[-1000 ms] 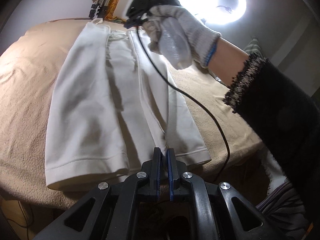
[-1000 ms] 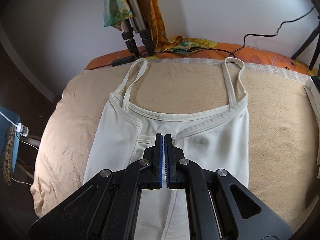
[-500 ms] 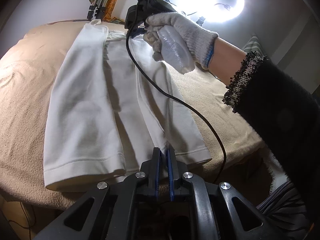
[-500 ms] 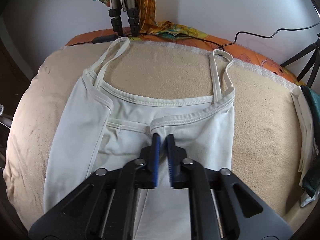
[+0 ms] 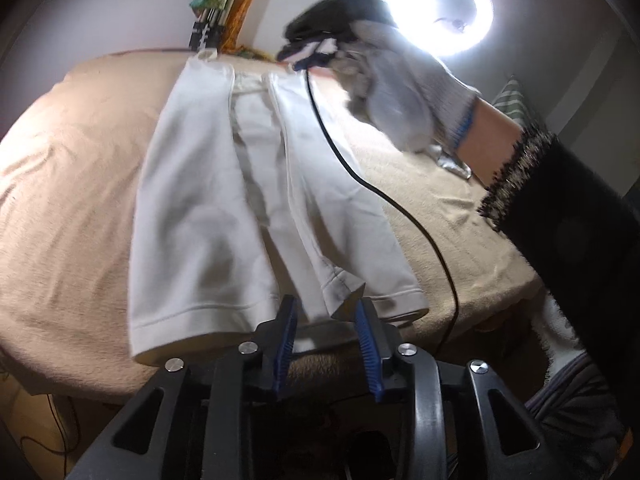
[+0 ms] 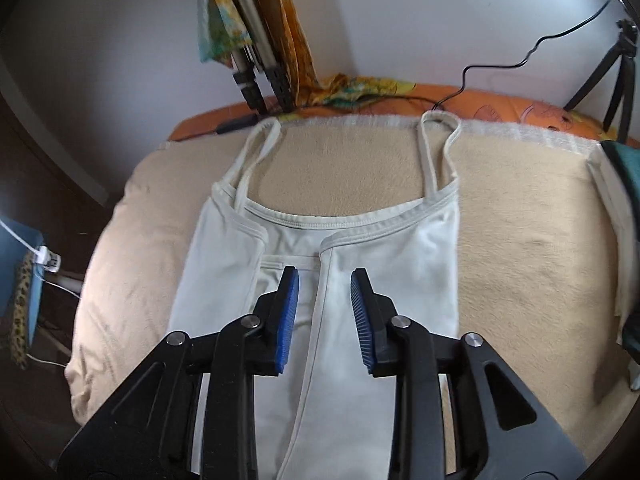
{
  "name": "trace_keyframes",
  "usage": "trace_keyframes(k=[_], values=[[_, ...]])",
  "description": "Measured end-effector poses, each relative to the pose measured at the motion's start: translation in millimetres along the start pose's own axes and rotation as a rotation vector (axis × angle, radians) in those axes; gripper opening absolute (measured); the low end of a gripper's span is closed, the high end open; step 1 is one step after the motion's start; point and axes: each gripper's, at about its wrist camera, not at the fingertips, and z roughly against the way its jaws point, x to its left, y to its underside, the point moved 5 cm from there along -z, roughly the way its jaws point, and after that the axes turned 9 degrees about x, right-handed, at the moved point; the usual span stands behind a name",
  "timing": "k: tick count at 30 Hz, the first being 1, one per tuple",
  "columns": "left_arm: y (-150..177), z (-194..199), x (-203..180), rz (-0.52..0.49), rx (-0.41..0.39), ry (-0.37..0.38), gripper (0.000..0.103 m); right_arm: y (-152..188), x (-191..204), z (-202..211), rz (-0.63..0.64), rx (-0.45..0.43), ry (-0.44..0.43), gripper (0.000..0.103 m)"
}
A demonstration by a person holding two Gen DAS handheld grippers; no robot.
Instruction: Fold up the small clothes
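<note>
The left black two-finger gripper with blue ribbed pads (image 5: 326,322) points steeply downward, its jaws opening, nothing pressed between the pads. The right black two-finger gripper with blue ribbed pads (image 6: 325,294) is angled downward likewise, jaws opening and gripping nothing. In the left wrist view, the person's right hand in a grey knit glove (image 5: 404,92), blurred, holds that gripper's body; a black fringed sleeve (image 5: 560,208) covers the forearm.

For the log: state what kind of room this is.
Probably a bedroom set up for filming: a bed under a beige blanket, a ring light and a tripod by the wall.
</note>
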Motion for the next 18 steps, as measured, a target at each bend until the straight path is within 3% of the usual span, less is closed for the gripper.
trace_keyframes(k=[5,10,14,16,18], values=[[2,31,17,-0.003,-0.063,-0.024,0.035,33,-1,64,0.005,-0.045,-0.062,0.029],[2,52,65,0.089,-0.096,-0.082,0.035,112,0,108,0.024,-0.041,-0.018,0.029],[8,50,95,0.147,-0.067,-0.103,0.035,186,20,105,0.119,0.009,-0.009,0.028],[10,46,101,0.152,-0.042,-0.096,0.035,221,40,88,0.193,0.054,-0.003,0.019],[11,43,103,0.153,-0.028,-0.093,0.035,246,57,72,0.245,0.091,0.007,0.019]])
